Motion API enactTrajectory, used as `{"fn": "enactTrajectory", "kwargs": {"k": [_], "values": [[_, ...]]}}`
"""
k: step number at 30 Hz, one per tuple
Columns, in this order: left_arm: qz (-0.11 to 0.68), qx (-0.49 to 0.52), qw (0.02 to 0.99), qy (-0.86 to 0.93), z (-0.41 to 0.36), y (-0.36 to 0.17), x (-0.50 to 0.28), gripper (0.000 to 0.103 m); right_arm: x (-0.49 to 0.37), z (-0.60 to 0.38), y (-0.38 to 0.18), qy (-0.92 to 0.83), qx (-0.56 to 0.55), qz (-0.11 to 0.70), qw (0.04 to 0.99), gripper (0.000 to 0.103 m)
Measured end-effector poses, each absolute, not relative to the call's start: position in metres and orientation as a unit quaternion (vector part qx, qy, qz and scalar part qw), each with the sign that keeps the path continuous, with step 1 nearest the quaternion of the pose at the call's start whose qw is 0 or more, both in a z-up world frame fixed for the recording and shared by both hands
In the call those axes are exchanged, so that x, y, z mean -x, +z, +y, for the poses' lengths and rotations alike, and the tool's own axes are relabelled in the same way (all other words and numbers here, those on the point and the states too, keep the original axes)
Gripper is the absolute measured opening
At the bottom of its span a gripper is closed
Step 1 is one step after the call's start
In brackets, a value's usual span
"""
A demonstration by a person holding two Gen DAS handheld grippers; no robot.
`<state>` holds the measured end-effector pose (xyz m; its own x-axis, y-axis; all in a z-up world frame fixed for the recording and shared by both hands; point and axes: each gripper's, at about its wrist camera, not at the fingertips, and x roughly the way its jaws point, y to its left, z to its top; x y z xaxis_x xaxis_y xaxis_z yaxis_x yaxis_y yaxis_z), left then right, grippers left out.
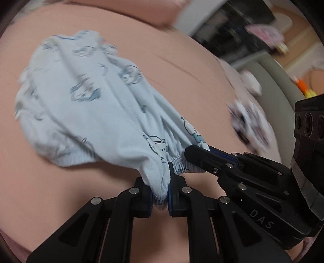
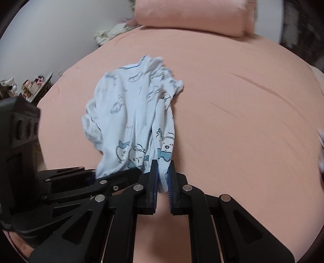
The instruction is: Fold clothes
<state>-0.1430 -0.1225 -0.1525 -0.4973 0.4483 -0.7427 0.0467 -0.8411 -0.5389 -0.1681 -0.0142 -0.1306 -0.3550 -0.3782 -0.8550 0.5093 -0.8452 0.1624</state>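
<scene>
L gripper (image 1: 160, 194) + R gripper (image 2: 163, 182) both clamped on blue shorts (image 1: 85, 101) waistband

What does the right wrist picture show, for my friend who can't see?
Two black grippers pinch the stretchy edge of a light blue garment with cartoon animals: the right gripper in the middle, the left gripper beside it. The cloth trails away over a pink bed toward a pink pillow.

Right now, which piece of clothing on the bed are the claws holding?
The pale blue garment with cartoon prints, pinched by both claws; the white patterned one lies untouched at the bed's edge.
</scene>
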Motion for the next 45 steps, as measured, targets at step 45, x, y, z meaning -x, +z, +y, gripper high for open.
{"fn": "enactTrajectory", "kwargs": {"k": [45], "values": [[-0.009, 0.432, 0.017, 0.902, -0.073, -0.13, 0.038, 0.044, 0.032, 0.253, -0.154, -0.875, -0.479, -0.008, 0.07, 0.045]]}}
